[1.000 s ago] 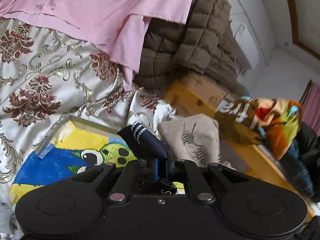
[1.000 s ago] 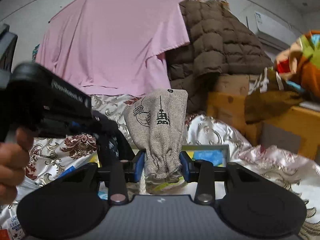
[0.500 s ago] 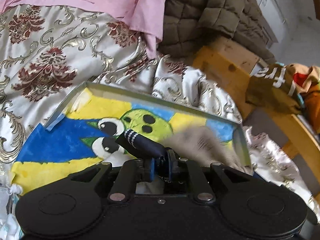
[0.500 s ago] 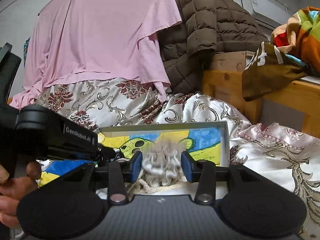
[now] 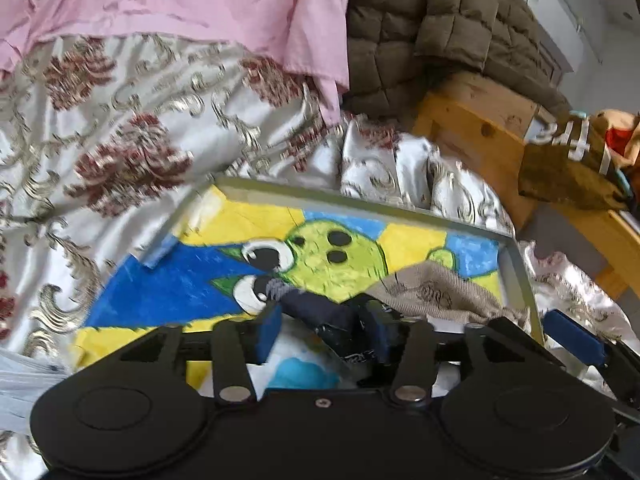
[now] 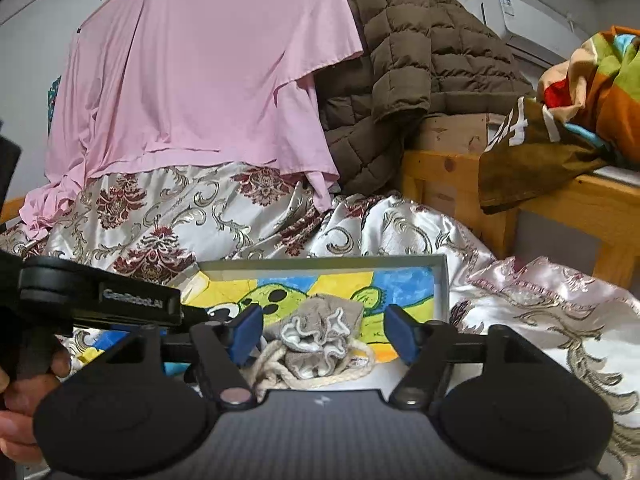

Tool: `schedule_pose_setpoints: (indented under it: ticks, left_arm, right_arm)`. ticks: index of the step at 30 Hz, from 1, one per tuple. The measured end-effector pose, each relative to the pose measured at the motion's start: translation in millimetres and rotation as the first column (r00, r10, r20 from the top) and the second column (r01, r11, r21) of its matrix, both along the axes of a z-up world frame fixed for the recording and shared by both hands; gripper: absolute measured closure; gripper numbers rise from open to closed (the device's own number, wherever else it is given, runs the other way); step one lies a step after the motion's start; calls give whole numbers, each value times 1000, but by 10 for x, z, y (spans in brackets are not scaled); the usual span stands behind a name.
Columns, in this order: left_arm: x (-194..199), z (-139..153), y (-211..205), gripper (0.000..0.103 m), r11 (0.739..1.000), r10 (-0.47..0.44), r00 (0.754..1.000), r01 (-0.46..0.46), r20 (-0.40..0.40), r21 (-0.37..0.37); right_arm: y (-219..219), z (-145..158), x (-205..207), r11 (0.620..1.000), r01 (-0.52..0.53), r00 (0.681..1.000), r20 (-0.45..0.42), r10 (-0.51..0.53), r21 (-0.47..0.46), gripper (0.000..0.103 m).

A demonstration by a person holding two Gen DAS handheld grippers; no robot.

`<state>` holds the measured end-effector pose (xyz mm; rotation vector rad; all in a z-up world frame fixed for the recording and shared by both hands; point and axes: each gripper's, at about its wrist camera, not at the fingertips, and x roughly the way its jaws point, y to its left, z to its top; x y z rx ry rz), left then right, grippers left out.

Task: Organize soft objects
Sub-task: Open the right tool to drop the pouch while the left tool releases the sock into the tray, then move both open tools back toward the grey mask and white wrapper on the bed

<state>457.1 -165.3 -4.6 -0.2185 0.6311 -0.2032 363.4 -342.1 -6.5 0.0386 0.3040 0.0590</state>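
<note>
Both grippers gape – left gripper (image 5: 322, 330) around a navy sock (image 5: 320, 312), right gripper (image 6: 323, 338) around a crumpled beige pouch (image 6: 320, 334)

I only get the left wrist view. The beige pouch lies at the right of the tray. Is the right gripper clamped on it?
Observer: No. The right gripper is open, and both pads stand apart from the pouch.
Operator: Which end faces it?
Observer: The gathered mouth, its cord lying loose on the tray.
Operator: Who holds the left gripper?
Observer: A bare hand grips its handle at the picture's left edge.
</note>
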Motion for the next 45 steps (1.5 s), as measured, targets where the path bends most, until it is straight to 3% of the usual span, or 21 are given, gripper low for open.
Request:
schedule_pose_setpoints:
  ticks: [6, 16, 20, 27, 45]
  left_arm:
    - [-247, 136, 118, 33, 999, 36, 998, -37, 49, 21]
    - [-871, 421, 394, 19, 998, 53, 992, -56, 112, 29]
    - [-1179, 476, 509, 10, 998, 53, 991, -56, 123, 19]
    - [-1618, 473, 694, 1, 997, 80, 988, -79, 129, -11]
    - [-2739, 423, 1070, 1, 993, 109, 969, -114, 219, 10]
  right_arm:
    - [2, 178, -168, 1000, 16, 1000, 13, -17, 12, 20]
    - [85, 476, -610, 1000, 14, 999, 36, -15, 15, 1]
    - [126, 556, -802, 999, 21, 999, 31, -21, 30, 0]
    - [261, 583, -1152, 999, 16, 1000, 23, -17, 36, 0]
    - [704, 401, -2128, 1000, 18, 997, 70, -19, 15, 0]
